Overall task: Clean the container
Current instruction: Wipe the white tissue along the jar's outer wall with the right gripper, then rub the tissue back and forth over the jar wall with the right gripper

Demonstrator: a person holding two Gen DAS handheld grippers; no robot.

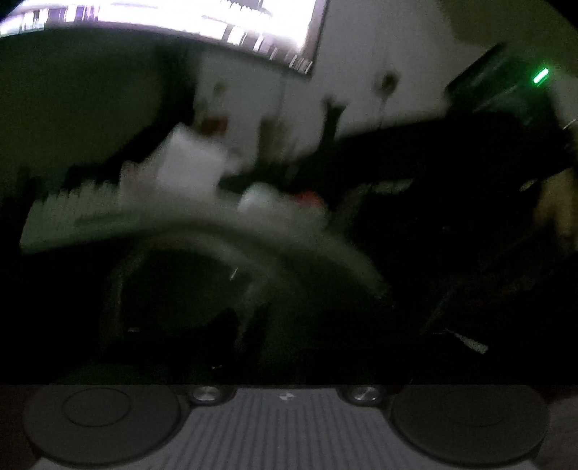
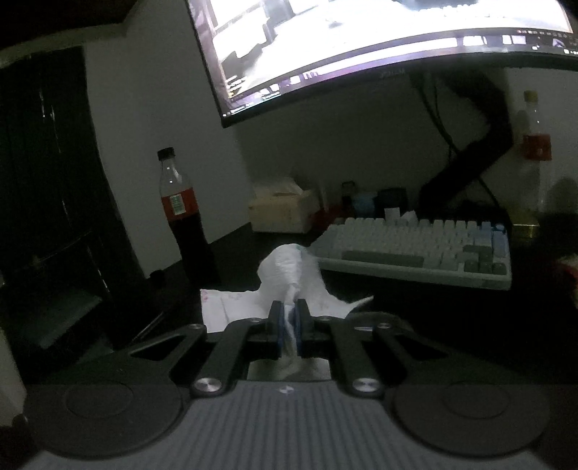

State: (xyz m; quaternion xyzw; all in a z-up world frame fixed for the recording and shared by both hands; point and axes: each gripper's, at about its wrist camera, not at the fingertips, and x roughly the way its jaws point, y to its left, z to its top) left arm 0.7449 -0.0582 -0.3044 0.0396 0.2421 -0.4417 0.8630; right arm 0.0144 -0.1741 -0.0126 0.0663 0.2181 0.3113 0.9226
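Both wrist views toward monitor (image 2: 361, 43), keyboard (image 2: 415, 249).

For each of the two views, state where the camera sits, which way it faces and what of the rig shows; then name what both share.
Left wrist: on the left hand-held gripper; dark, blurred view of a keyboard; only its base shows.
Right wrist: on the right hand-held gripper, facing the desk; its fingers pinch a tissue.
Shared: keyboard, monitor.
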